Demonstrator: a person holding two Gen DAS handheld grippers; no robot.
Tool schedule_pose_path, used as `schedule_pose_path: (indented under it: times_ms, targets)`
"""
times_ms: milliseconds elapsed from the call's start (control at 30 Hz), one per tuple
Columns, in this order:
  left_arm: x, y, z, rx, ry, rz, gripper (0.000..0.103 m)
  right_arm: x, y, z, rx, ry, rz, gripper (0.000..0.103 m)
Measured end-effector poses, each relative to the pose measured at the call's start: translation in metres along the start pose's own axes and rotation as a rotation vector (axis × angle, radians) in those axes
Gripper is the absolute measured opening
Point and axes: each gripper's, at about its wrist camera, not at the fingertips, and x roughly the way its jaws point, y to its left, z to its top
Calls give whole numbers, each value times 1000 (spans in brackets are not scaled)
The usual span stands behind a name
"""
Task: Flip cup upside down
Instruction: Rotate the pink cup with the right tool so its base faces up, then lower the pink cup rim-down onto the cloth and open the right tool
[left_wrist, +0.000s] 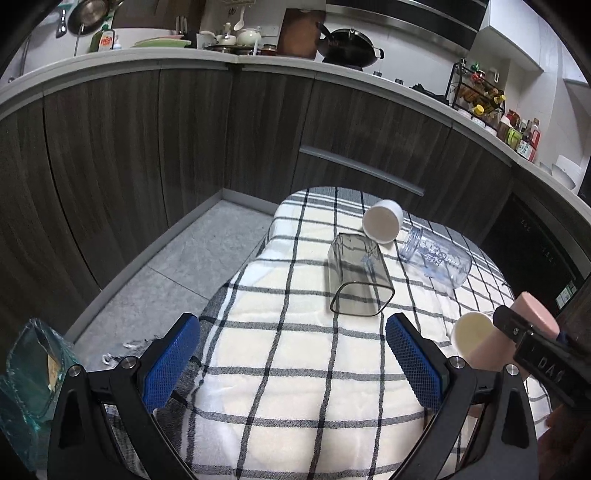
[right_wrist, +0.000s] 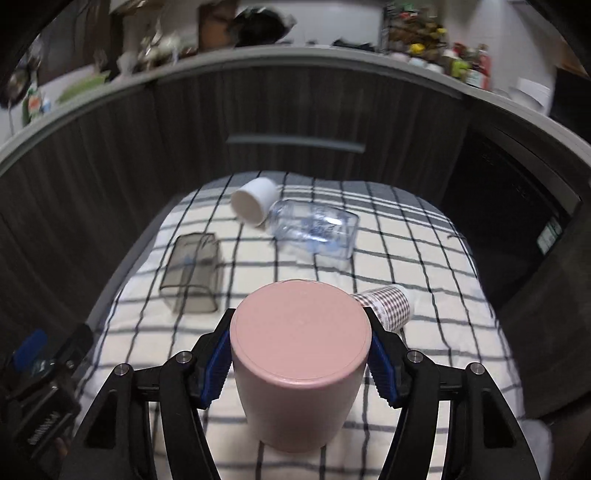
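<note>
Left gripper (left_wrist: 291, 354) spread wide, blue pads holding nothing, hovering over the checked cloth (left_wrist: 295, 369). Ahead on the cloth: smoky square container (left_wrist: 356, 275) on its side, white cup (left_wrist: 382, 220) and clear jar (left_wrist: 437, 260) lying down. Right gripper (right_wrist: 300, 345) pinches the pink cup (right_wrist: 300, 354) by its sides, flat base facing the camera, above the cloth. Checkered paper cup (right_wrist: 386, 304) lies just behind it.

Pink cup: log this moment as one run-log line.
right gripper: shut on pink cup, base facing camera | left gripper: open, holds nothing | smoky square cup: lying on checked cloth
</note>
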Motion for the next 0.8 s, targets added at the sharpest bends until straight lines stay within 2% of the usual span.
schedule_pose_path:
  times_ms: [167,333,600,633,733,800]
  targets:
    - [3,-9,-4,42,-18,18,102,19,-6,-25,56,-88,-31,64]
    - [4,-17,-9,88,-20,27,102,22,-11,-46,70,-104,-21,64]
    - [9,-19,-13,105,7,26,102,18,-2,-58,25,-120,-37,64]
    - [9,-20,-13,107,11,24,102,18,-1,-58,20,-121,-39,66]
    - [10,-20,-14,112,17,20,102,12,-1,-59,23,-142,-37,88]
    - [9,-19,-13,108,18,17,102,6,0,-58,18,-156,-43,92]
